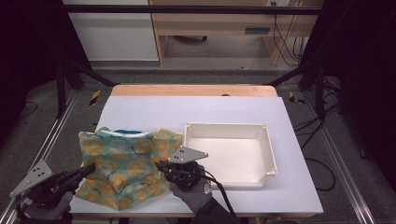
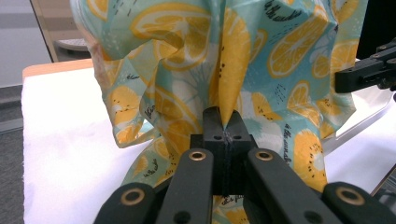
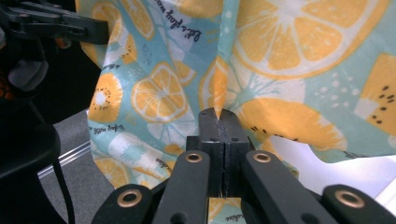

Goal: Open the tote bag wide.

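Both grippers, left (image 1: 86,170) and right (image 1: 162,166), pinch folds of the lemon-print cloth (image 1: 123,165) at the table's (image 1: 187,112) near left, beside the white tray (image 1: 268,140); keep both grips level and taut.

left gripper (image 2: 224,128) | jaws pinched on fold of lemon-print cloth (image 2: 187,70) | cloth hangs over white table (image 2: 65,154)

We note black jaws on brass-riveted linkage arms on the left gripper (image 2: 224,126) and right gripper (image 3: 218,122); grey three-cornered plates on top, a black trailing cable, grey gloves.
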Demonstrator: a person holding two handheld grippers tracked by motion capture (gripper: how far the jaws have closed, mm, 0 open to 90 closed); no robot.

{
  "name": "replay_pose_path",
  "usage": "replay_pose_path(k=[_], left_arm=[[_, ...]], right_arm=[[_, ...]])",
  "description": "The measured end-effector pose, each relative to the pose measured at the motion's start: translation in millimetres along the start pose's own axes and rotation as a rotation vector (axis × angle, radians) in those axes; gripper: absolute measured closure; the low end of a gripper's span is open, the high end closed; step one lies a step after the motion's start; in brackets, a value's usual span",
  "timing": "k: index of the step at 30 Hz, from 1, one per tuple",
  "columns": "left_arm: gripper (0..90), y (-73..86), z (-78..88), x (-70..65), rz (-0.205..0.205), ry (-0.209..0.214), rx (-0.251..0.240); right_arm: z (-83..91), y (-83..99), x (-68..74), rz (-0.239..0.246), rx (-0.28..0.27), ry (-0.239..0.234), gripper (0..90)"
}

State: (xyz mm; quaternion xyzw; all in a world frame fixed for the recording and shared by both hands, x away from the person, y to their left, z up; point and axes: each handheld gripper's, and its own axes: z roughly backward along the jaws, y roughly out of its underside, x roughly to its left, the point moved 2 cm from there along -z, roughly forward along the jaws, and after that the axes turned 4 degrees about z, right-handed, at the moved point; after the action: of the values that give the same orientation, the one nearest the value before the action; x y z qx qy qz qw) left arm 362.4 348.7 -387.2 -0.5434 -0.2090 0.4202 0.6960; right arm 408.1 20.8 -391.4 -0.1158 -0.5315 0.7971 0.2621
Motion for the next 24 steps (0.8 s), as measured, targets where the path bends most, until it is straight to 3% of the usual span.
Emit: replay_pose_path(k=[5, 11, 15, 17, 20, 24], left_arm=[[90.0, 0.0, -0.2, 0.5, 0.002, 0.0, 0.001], [90.0, 0.2, -0.7, 0.7, 0.001, -0.001, 0.005], [90.0, 0.0, -0.9, 1.1, 0.002, -0.003, 0.003], [89.9, -0.2, -0.4, 1.5, 0.005, -0.007, 0.0], [89.7, -1.3, 0.5, 1.5, 0.008, -0.007, -0.01], [81.9, -5.4, 3.4, 1.3, 0.018, -0.011, -0.027]], right_arm=[[8.4, -7.4, 0.0, 0.007, -0.039, -0.015, 76.5], [33.5, -27.9, -5.8, 0.028, -0.14, 0.02, 60.9], [36.0, -42.1, -8.6, 0.038, -0.159, 0.046, 54.9], [31.2, -46.6, -7.8, 0.04, -0.153, 0.045, 55.5], [21.8, -48.6, -6.2, 0.035, -0.119, 0.036, 65.4], [17.0, -46.7, -4.9, 0.039, -0.085, 0.044, 88.2]])
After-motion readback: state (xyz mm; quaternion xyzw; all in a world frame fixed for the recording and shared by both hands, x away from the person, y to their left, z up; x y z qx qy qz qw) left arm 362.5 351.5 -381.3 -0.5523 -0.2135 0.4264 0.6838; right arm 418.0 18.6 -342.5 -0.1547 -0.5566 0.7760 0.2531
